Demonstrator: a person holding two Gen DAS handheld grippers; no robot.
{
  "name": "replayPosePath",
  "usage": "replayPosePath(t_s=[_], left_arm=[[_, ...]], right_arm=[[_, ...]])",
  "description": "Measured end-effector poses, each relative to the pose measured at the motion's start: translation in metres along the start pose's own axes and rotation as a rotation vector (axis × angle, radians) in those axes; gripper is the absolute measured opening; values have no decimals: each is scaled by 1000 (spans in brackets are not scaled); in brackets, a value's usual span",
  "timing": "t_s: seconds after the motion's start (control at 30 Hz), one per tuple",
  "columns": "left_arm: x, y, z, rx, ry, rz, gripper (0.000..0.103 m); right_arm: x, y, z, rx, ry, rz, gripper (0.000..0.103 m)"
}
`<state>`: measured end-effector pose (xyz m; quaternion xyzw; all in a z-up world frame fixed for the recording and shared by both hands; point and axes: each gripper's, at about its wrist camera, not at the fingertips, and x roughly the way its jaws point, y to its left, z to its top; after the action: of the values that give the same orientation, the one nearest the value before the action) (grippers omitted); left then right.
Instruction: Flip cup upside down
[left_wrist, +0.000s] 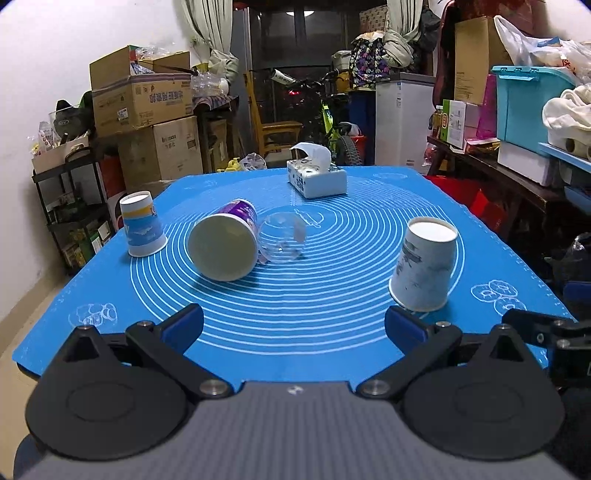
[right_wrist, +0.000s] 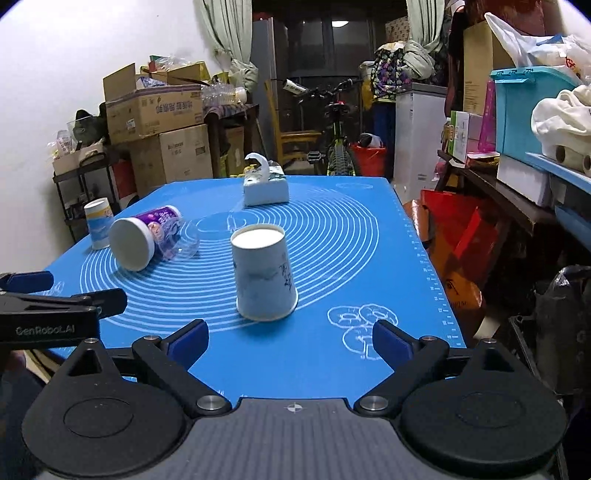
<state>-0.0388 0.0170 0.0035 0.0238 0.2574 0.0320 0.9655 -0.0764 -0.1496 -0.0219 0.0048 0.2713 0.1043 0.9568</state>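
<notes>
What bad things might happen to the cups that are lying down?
1. The purple cup lies on its side, touching the clear cup; grabbing one may well nudge the other, and both are round enough to roll across the mat.
2. The clear cup is see-through and hard to make out, so a gripper might close off-centre and squash or flick it.
3. The white cup stands near the right gripper; reaching past could tip it.

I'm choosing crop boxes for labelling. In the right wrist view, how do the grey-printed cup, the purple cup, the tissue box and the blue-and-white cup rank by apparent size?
1. Grey-printed cup, nearest, upside down.
2. Purple cup, on its side.
3. Tissue box
4. Blue-and-white cup

Nearness inflates the first; 3 and 4 look close.
</notes>
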Motion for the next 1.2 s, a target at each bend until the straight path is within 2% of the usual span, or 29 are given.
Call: replayPosePath(t_s=[0.6, 1.2], left_arm=[[-3, -5, -4, 6, 8, -1, 103], [-4, -8, -4, 11, 11, -8, 103]], right_arm=[[-6, -5, -1, 46, 5, 7, 96], [-7, -1, 1, 36, 14, 13, 96]])
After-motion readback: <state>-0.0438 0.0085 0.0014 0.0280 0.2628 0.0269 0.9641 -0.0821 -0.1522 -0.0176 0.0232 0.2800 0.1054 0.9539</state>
